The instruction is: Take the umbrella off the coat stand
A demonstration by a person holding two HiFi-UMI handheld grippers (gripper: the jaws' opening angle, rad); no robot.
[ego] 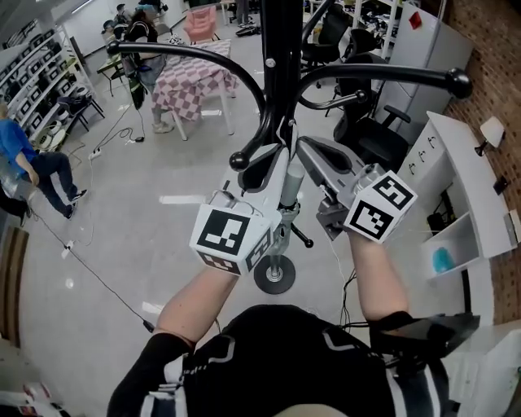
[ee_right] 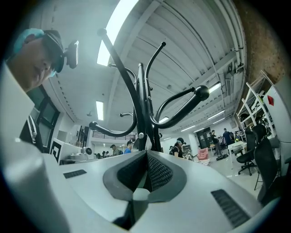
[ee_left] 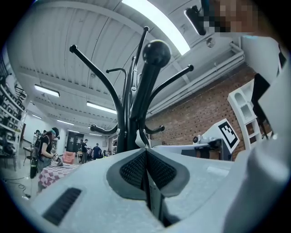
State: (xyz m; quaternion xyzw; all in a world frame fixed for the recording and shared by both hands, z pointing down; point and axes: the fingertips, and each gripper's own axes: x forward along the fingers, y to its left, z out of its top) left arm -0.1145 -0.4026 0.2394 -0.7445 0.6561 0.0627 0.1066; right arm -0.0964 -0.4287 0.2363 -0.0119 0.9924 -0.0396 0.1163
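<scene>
Workshop floor (ego: 175,163) lies beneath a black coat stand (ego: 281,49); my left tool (ee_left: 146,157) is closed, my right tool (ee_right: 146,170) pinches the grey umbrella (ego: 290,186).

upper left: checkered table (ego: 191,81), pink chair (ego: 201,22) | left edge: seated person (ego: 32,167) | right: black office chair (ego: 370,138), white shelf (ego: 460,175) | upper right: brick wall (ego: 488,57) | lower left: floor cable (ego: 89,270)

Umbrella (ego: 290,189): pale grey, folded, upright, between left gripper (ego: 269,160) and right gripper (ego: 311,151), close against the pole. Coat stand (ego: 281,65): black, upright, curved ball-tipped arms spreading just beyond both grippers' tips, round base below them.
</scene>
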